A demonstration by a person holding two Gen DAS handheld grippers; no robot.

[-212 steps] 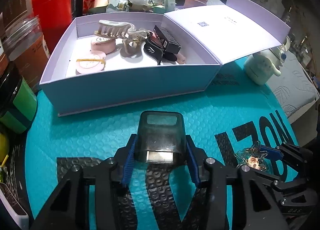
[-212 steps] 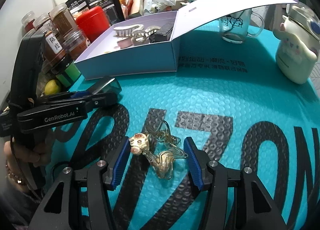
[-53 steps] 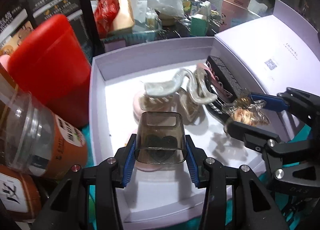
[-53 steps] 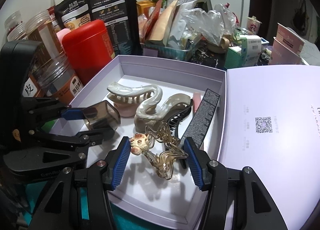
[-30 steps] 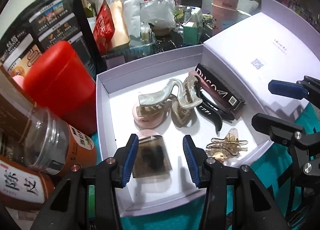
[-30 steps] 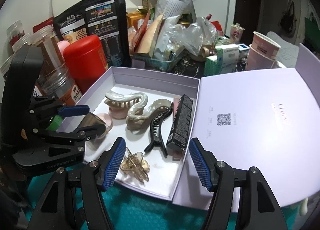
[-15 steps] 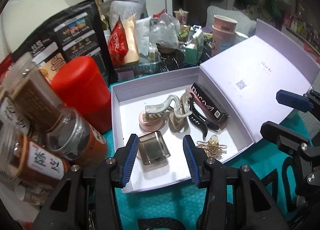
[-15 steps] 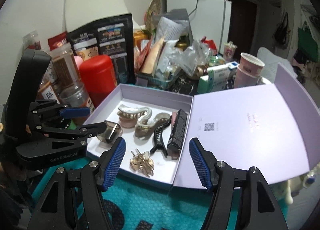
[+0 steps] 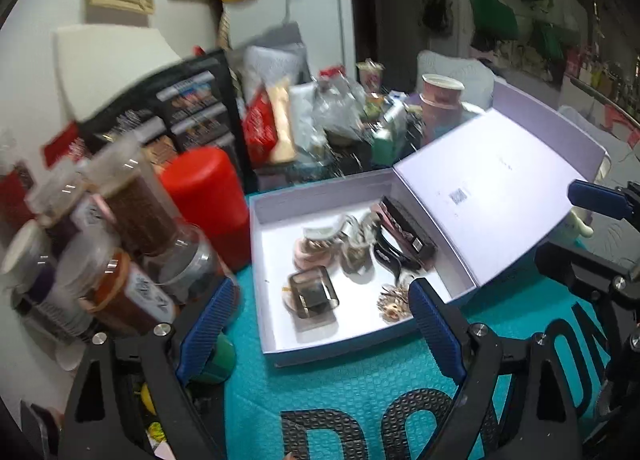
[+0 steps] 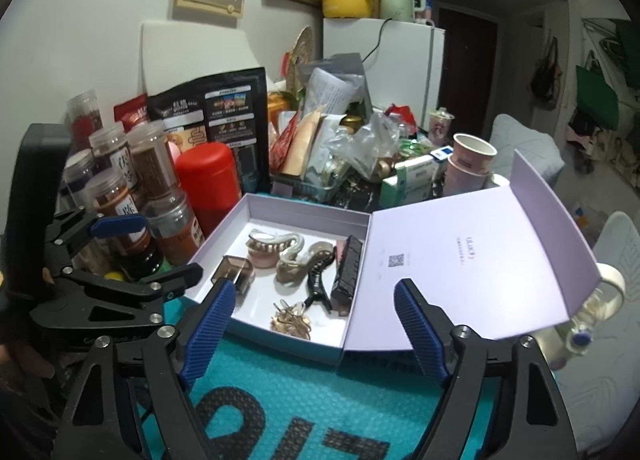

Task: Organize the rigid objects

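Right wrist view: both tongs, left tongs (image 10: pixel 152 248) & right tongs (image 10: pixel 310 334), wide, empty. Gift box (image 10: pixel 280 334) holds smoky clip (image 10: pixel 233 273), gold clip (image 10: pixel 291 320). Risk: raised lid (image 10: pixel 472 256) w/ tongs near; a knock could shift box.

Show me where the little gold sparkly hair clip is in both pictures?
Left wrist view: the gold hair clip lies in the box's near right corner, beside the right blue finger.
Right wrist view: the same clip lies by the box's front wall.
Shared landmark: the black claw clip just behind it.
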